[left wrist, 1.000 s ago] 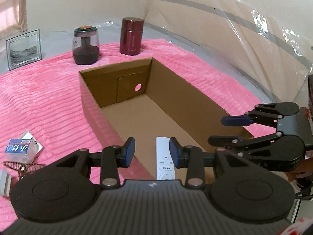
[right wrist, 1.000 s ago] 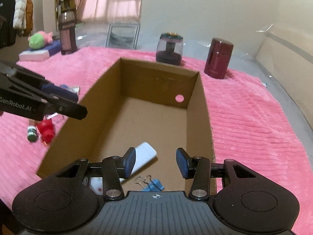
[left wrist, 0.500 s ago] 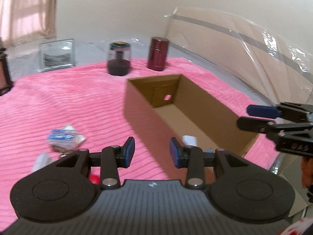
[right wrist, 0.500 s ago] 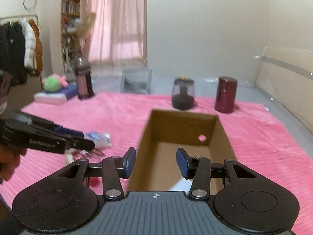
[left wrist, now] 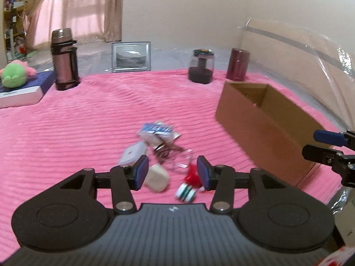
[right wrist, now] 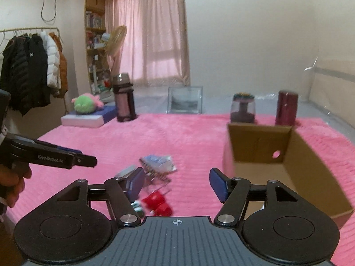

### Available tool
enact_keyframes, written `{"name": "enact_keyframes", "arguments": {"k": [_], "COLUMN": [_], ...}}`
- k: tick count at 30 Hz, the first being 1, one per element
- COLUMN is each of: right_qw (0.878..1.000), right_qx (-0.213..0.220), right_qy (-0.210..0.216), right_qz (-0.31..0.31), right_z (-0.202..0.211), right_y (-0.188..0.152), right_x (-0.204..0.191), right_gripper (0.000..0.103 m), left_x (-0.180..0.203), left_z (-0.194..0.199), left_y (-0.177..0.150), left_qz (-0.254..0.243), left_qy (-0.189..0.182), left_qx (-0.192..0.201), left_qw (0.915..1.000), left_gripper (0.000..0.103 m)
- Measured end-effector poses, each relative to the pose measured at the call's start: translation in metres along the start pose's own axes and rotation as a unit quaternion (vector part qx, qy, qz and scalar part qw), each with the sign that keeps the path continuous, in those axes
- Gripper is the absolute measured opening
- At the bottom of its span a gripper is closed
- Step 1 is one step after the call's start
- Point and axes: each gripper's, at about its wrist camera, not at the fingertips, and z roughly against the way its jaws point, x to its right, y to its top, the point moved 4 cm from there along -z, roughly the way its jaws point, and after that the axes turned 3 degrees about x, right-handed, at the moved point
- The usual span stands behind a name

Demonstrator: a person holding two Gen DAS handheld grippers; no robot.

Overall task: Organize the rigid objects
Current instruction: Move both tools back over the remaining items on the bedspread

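Left gripper [left wrist: 170, 171] jaws opening, empty, above cluttered pink blanket [left wrist: 88, 122].

Around you stand plain cream walls [right wrist: 244, 33], with a sheer pink curtain [right wrist: 153, 35] glowing over the window. Left of it you see a tall wooden bookshelf [right wrist: 95, 44] and a rail of dark and white coats [right wrist: 31, 59]. A ribbed pink blanket [left wrist: 88, 115] covers the floor.

a blurred heap of small objects [left wrist: 159, 153] lies on the pink blanket [left wrist: 88, 122], beside an open cardboard box [left wrist: 266, 124].
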Motion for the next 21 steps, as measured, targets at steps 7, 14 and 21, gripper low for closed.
{"name": "enact_keyframes", "arguments": {"k": [7, 14, 21], "right_qw": [0.999, 0.998, 0.997], "right_qx": [-0.036, -0.058, -0.074], "right_qy": [0.004, 0.008, 0.014], "right_qz": [0.006, 0.010, 0.011], "right_z": [-0.027, -0.047, -0.068], "right_y": [-0.036, -0.058, -0.075], "right_x": [-0.011, -0.008, -0.002], "right_gripper": [0.063, 0.063, 0.063], "left_x": [-0.017, -0.011, 0.000], "left_z": [-0.015, -0.034, -0.059], "left_y": [-0.037, -0.063, -0.075], "left_qz": [0.002, -0.018, -0.039], "left_qy": [0.004, -0.010, -0.026], "left_qx": [-0.019, -0.032, -0.042], "left_qw": [0.9998, 0.9993, 0.9980], "left_gripper": [0.050, 0.052, 0.052]}}
